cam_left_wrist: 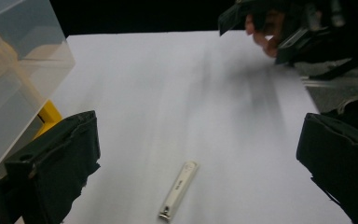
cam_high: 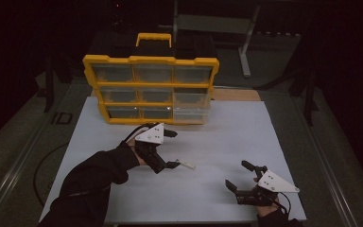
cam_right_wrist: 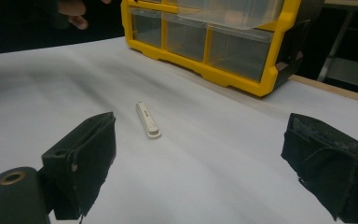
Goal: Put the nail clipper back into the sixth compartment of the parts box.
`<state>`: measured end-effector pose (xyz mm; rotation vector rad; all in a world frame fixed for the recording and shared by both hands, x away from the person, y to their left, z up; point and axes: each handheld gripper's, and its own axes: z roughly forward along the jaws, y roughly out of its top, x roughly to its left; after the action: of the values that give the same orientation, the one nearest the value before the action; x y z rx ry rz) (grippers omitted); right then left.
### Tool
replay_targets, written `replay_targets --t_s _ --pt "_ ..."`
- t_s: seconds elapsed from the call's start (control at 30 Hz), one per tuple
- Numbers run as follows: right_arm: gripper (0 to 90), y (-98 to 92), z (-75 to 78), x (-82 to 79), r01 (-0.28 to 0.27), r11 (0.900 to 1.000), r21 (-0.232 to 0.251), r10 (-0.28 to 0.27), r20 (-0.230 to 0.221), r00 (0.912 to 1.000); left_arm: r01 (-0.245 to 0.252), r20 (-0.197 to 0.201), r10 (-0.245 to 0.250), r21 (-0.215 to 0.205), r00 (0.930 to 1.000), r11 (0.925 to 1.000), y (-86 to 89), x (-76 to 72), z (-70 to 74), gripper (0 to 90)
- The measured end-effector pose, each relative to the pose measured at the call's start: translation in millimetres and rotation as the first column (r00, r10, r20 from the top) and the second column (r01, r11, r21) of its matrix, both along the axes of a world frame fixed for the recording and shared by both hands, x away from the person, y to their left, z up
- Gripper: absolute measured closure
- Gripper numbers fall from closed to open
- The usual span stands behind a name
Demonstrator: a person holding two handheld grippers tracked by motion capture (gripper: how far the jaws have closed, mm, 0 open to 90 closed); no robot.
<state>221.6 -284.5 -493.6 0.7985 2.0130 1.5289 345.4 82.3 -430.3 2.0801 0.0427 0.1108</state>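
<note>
**High view: nail clipper lying just off the left tongs' tips**

High view is showing a small white nail clipper (cam_high: 186, 165) lying flat on the white counter (cam_high: 217, 137), in front of the yellow organiser (cam_high: 151, 90) and well clear of it. The left tongs (cam_high: 171, 149) are hovering between the organiser and the clipper, jaws standing wide apart, with the lower jaw tip just beside the clipper's near end; whether they are touching cannot be told. The right tongs (cam_high: 240, 176) are resting farther off to the other side of the clipper, jaws also spread and holding nothing.

In the left gripper view the nail clipper (cam_left_wrist: 179, 190) is lying between the two black jaws, low in the gap and a little toward the left jaw, its long axis running slantwise rather than squarely across them. In the right gripper view the nail clipper (cam_right_wrist: 148, 120) is sitting farther ahead, nearer the organiser (cam_right_wrist: 205, 42), one of whose clear drawers is pulled out.

Judging from this, the left hand is the nearer one, and a grasp is likely calling for a slight turn so the jaws close across the clipper's narrow width.
</note>
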Motion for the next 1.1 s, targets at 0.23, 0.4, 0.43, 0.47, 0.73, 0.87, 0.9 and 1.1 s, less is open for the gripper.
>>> replay_targets --t_s 0.23,0.4,0.43,0.47,0.73,0.87,0.9,1.1 --pt "9.8 0.1 -0.3 0.0 -0.005 1.0 0.001 0.005 -0.001 1.0 0.026 -0.022 -0.025 0.04 0.9995 0.9989 -9.7 9.2 -19.9 1.8" --pt "9.8 0.2 -0.6 0.0 -0.009 1.0 0.001 0.009 -0.004 1.0 0.063 -0.013 -0.062 0.077 0.998 0.9951 -16.7 12.9 -32.6 5.1" --pt "9.8 0.2 -0.6 0.0 -0.009 1.0 0.001 0.009 -0.003 1.0 0.063 -0.013 -0.062 0.077 0.998 0.9951 -16.7 12.9 -32.6 5.3" --pt "9.8 0.1 -0.7 0.0 -0.01 1.0 0.002 0.01 -0.004 0.9999 0.072 -0.012 -0.071 0.09 0.9974 0.9934 -18.2 14.2 -35.7 5.9" --pt "9.8 0.0 -1.6 0.6 -0.006 1.0 0.003 0.006 -0.011 0.9999 0.098 0.003 -0.099 0.131 0.995 0.9865 -22.8 22.5 -50.0 16.4" --pt "9.8 0.7 -2.5 0.6 -0.007 1.0 0.004 0.007 -0.02 0.9998 0.135 0.003 -0.137 0.168 0.9905 0.9765 -25.8 25.7 -56.2 26.0" --pt "9.8 0.7 -2.4 0.6 -0.008 1.0 0.004 0.008 -0.018 0.9998 0.136 0.008 -0.139 0.173 0.9902 0.9754 -26.3 26.2 -57.4 27.5" --pt "9.8 0.2 -2.8 1.0 -0.011 1.0 0.003 0.011 -0.02 0.9997 0.149 0.022 -0.159 0.241 0.9871 0.9591 -27.5 30.7 -67.5 39.5"
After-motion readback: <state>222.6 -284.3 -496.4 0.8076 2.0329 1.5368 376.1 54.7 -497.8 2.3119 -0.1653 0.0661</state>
